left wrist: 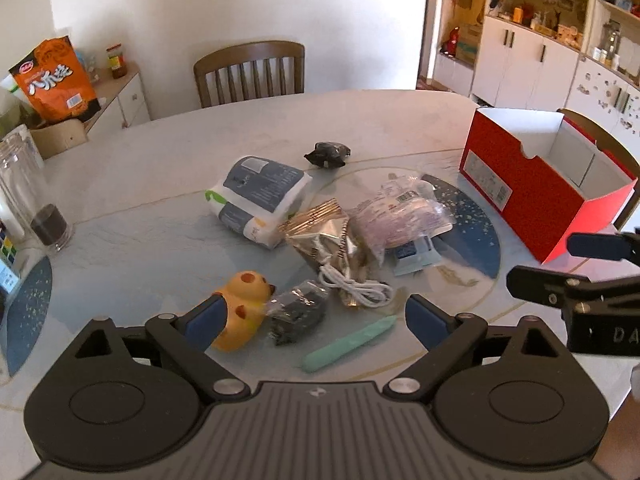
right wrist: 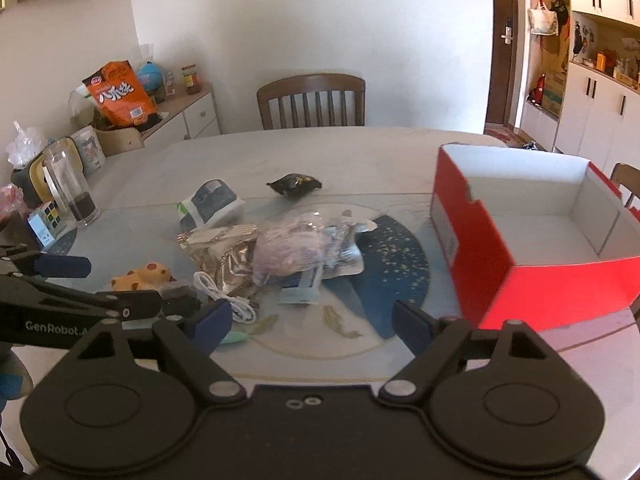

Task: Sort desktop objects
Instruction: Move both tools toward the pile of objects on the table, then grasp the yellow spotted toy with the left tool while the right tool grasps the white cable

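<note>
A pile of small things lies mid-table: a tissue pack (left wrist: 260, 196), a gold foil bag (left wrist: 324, 236), a clear bag of purple items (left wrist: 400, 216), a white cable (left wrist: 360, 292), a yellow spotted toy (left wrist: 244, 308), a dark wrapped packet (left wrist: 296, 312), a mint green tool (left wrist: 352, 344) and a black packet (left wrist: 328, 154) farther back. An open red box (left wrist: 532, 184) stands at the right; it looks empty in the right wrist view (right wrist: 536, 236). My left gripper (left wrist: 312, 322) is open and empty over the near items. My right gripper (right wrist: 312, 320) is open and empty, left of the box.
A glass jar (left wrist: 28, 196) and a small cube (right wrist: 44, 220) stand at the table's left edge. A wooden chair (left wrist: 250, 72) is at the far side. An orange snack bag (left wrist: 56, 80) sits on a side cabinet at left. Cupboards fill the right background.
</note>
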Demonstrator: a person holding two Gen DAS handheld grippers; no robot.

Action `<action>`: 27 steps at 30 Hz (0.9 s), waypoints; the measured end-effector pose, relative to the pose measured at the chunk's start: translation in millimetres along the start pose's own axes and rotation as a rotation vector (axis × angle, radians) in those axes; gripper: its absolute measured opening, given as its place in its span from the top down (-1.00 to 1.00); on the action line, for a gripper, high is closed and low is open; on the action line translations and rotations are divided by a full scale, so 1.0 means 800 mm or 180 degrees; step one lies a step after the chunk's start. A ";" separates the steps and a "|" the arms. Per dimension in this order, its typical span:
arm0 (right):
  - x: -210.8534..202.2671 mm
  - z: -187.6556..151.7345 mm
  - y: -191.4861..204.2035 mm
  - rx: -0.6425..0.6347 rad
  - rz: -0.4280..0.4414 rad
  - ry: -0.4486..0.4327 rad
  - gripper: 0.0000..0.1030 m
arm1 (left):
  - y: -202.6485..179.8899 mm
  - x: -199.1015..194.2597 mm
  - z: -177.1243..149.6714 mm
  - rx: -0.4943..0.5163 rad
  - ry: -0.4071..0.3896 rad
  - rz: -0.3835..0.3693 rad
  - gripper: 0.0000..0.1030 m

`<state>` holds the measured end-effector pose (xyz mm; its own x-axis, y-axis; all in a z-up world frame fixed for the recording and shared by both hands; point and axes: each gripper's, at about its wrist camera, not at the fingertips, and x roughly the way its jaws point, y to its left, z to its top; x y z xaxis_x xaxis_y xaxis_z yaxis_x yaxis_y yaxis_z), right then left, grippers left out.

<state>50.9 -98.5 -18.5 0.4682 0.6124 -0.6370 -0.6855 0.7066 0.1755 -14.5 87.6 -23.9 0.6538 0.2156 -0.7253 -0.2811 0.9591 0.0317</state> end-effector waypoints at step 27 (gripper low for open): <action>0.129 -0.001 0.077 -0.0435 0.0106 0.0493 -0.25 | 0.096 0.089 -0.032 0.0019 0.0261 0.0059 -0.61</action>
<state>56.1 8.0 -73.8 0.3600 0.5654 -0.7421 -0.7733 0.6258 0.1017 -7.9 172.0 -90.9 0.5888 0.2178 -0.7784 -0.2882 0.9563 0.0496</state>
